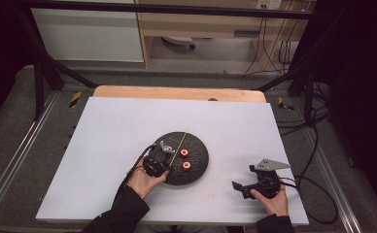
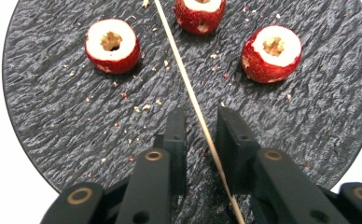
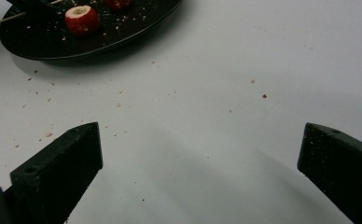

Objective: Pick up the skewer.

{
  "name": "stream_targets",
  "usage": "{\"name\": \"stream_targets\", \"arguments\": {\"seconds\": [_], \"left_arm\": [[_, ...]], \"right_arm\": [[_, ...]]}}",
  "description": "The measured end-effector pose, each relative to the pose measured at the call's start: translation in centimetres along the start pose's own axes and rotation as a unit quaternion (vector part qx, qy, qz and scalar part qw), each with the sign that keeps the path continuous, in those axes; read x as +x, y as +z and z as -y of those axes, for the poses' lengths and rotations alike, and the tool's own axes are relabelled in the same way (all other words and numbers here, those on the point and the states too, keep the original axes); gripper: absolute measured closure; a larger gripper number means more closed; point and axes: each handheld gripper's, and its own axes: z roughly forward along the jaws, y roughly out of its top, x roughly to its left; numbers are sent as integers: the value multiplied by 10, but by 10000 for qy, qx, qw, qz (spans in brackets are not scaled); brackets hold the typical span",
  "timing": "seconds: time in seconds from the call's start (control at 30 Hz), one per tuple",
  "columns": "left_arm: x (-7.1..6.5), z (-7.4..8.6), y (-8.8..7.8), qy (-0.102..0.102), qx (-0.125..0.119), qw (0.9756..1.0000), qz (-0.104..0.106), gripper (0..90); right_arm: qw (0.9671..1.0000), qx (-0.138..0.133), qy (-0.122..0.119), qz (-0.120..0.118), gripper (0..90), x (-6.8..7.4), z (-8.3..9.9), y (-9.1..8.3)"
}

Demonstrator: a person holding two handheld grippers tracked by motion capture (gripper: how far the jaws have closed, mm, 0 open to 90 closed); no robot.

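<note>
White table (image 1: 109,145), skewer (image 2: 193,100) between fingers (image 2: 175,135)

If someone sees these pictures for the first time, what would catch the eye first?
Probably the red cored fruits, bright against the dark round plate in the middle of the white table. Next, the thin wooden skewer lying across the plate, with the left tool astride it. The right tool hangs wide open over bare table.

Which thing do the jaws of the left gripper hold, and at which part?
Nothing is gripped yet: the thin wooden skewer lies on the dark round slate plate, its lower part between the left gripper jaws, a gap showing beside it.
</note>
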Motion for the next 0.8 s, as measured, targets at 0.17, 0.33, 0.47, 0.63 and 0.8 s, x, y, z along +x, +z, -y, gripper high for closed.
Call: {"name": "stream_targets", "arguments": {"seconds": [0.17,0.33,0.47,0.63,0.8], "left_arm": [[-3,-1,0,-10,51,9999,-99,805],[-3,-1,-1,-104,41,9997,-212,851],[-1,0,-2,-148,16,9996,-252,876],[1,0,-4,-197,-27,9994,-283,881],[3,2,-10,-174,-159,9993,-290,882]], "right_arm": [[10000,6,-7,1,7,0,0,0],[10000,8,-9,-3,6,0,0,0],[10000,6,-16,-4,7,0,0,0],[10000,9,-18,-4,7,0,0,0],[10000,9,-19,1,6,0,0,0]]}}
